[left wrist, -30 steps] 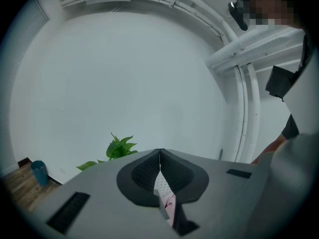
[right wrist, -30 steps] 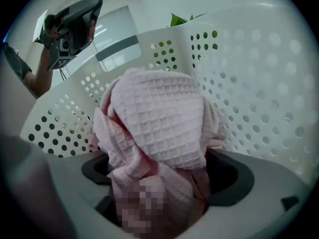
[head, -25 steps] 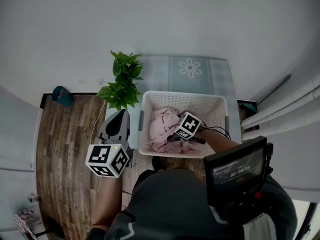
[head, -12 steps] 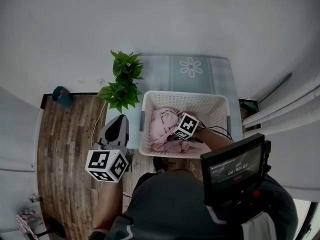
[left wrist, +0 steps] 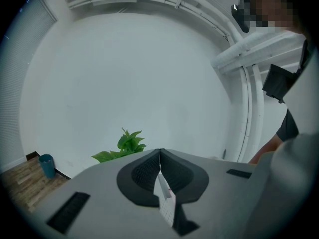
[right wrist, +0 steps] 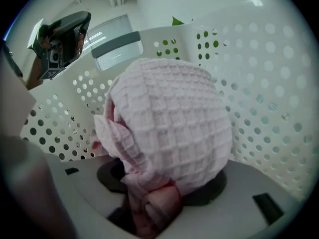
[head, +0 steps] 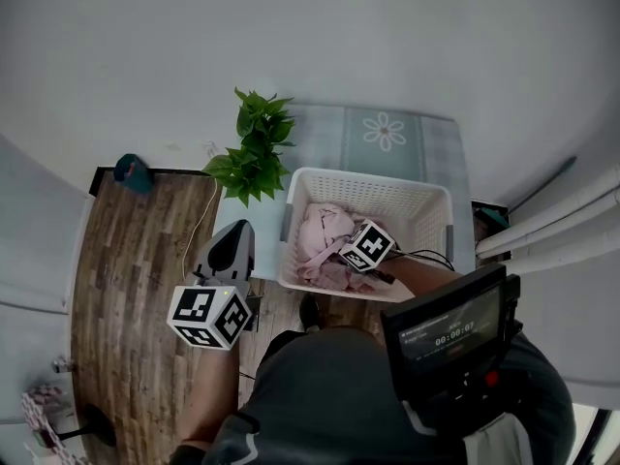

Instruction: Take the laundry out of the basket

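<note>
The white perforated laundry basket point(head: 368, 178) stands on the floor ahead of me, with pink laundry point(head: 323, 240) piled in its left half. My right gripper point(head: 341, 262) reaches down into that pile; its marker cube sits just above the clothes. In the right gripper view its jaws are closing, and a bunched pink waffle-weave cloth point(right wrist: 169, 128) is pinched between them, filling most of the view, with the basket wall point(right wrist: 259, 83) behind it. My left gripper point(head: 235, 232) hovers outside the basket to its left, shut and empty point(left wrist: 160, 156).
A green potted plant point(head: 257, 153) stands at the basket's far left corner. A pale mat with a flower print point(head: 387, 132) lies beyond the basket. White pipes point(head: 552, 221) run at the right. A teal cup point(head: 131, 170) sits on the wooden floor point(head: 126, 260) far left.
My right gripper has stayed down in the pink laundry and shifted only slightly. The left gripper has barely moved, and the whole head view has drifted a little.
</note>
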`<move>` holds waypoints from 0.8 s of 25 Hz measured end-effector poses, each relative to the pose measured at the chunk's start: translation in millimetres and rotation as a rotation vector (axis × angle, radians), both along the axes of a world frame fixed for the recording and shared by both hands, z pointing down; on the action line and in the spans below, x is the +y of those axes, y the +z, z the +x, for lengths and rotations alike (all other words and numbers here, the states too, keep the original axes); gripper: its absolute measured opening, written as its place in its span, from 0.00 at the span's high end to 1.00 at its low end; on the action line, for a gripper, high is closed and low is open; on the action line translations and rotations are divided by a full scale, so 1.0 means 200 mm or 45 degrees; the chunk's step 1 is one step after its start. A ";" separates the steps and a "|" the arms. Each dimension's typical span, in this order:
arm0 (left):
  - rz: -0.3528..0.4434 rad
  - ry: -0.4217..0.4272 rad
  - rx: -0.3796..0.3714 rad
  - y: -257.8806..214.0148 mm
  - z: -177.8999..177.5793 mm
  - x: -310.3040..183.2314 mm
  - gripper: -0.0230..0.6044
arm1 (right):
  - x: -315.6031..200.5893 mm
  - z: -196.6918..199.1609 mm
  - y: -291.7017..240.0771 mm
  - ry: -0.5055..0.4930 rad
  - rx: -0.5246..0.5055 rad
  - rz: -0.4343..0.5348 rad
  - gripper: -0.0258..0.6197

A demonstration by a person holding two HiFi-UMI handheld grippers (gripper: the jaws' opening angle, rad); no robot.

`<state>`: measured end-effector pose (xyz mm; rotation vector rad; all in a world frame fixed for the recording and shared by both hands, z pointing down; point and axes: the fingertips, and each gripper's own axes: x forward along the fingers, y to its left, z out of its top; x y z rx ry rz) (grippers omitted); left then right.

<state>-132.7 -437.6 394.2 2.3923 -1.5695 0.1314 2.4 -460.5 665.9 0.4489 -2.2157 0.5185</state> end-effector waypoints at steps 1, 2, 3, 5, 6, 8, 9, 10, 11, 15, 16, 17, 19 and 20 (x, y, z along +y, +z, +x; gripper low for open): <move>0.009 -0.012 -0.002 -0.02 -0.01 0.02 0.95 | -0.01 0.00 -0.02 0.010 -0.018 0.011 0.54; 0.017 -0.028 0.000 -0.03 -0.02 0.03 0.95 | -0.02 0.00 -0.05 0.020 -0.041 0.018 0.55; 0.024 -0.046 0.006 -0.05 -0.04 0.05 0.95 | -0.03 -0.01 -0.09 0.028 -0.066 0.025 0.55; 0.032 -0.075 0.018 -0.07 -0.06 0.08 0.95 | -0.04 -0.01 -0.17 0.034 -0.116 0.050 0.55; 0.034 -0.084 0.017 -0.07 -0.06 0.10 0.95 | -0.04 -0.01 -0.22 0.034 -0.139 0.066 0.55; 0.038 -0.102 0.014 -0.08 -0.06 0.13 0.95 | -0.04 -0.01 -0.30 0.037 -0.190 0.097 0.56; 0.041 -0.110 0.016 -0.08 -0.07 0.14 0.95 | -0.04 0.00 -0.35 0.039 -0.217 0.112 0.56; 0.046 -0.116 0.018 -0.08 -0.06 0.15 0.95 | -0.04 0.00 -0.39 0.037 -0.243 0.130 0.56; 0.052 -0.121 0.018 -0.09 -0.06 0.17 0.95 | -0.04 0.00 -0.44 0.032 -0.267 0.157 0.56; 0.072 -0.137 0.009 -0.14 0.01 0.28 0.95 | 0.03 0.05 -0.70 0.014 -0.360 0.285 0.56; 0.075 -0.145 0.005 -0.16 0.02 0.31 0.95 | 0.05 0.07 -0.77 0.023 -0.394 0.301 0.56; 0.079 -0.155 0.001 -0.17 0.04 0.33 0.95 | 0.07 0.09 -0.84 0.036 -0.434 0.308 0.56; 0.089 -0.168 -0.006 -0.20 0.07 0.39 0.95 | 0.09 0.12 -0.97 0.063 -0.520 0.317 0.56; 0.096 -0.168 -0.007 -0.22 0.09 0.42 0.95 | 0.10 0.14 -1.03 0.071 -0.555 0.330 0.56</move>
